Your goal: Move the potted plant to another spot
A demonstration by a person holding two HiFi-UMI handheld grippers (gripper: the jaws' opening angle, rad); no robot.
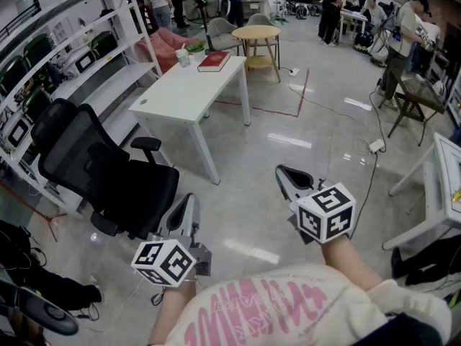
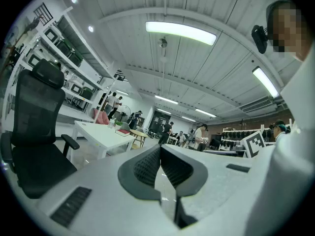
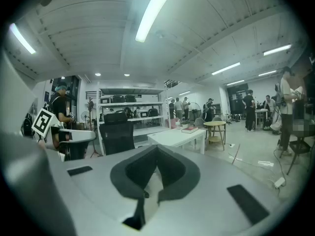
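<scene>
A: Where was the potted plant (image 1: 194,47)?
B: Far end of the white table (image 1: 180,96), beside the red book (image 1: 214,61); the head view showed it best.
A: Jaws?
B: Gripper views showed left gripper (image 2: 161,149) and right gripper (image 3: 156,149) closed, empty.

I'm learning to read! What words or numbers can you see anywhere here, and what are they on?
No text here reads clearly.
Pink letters on the person's shirt: large, but upside down and cut off; unreadable.
The red book on the white table: cover too small to read.
The cubes on the left gripper and right gripper: black-and-white square patterns, no words.
</scene>
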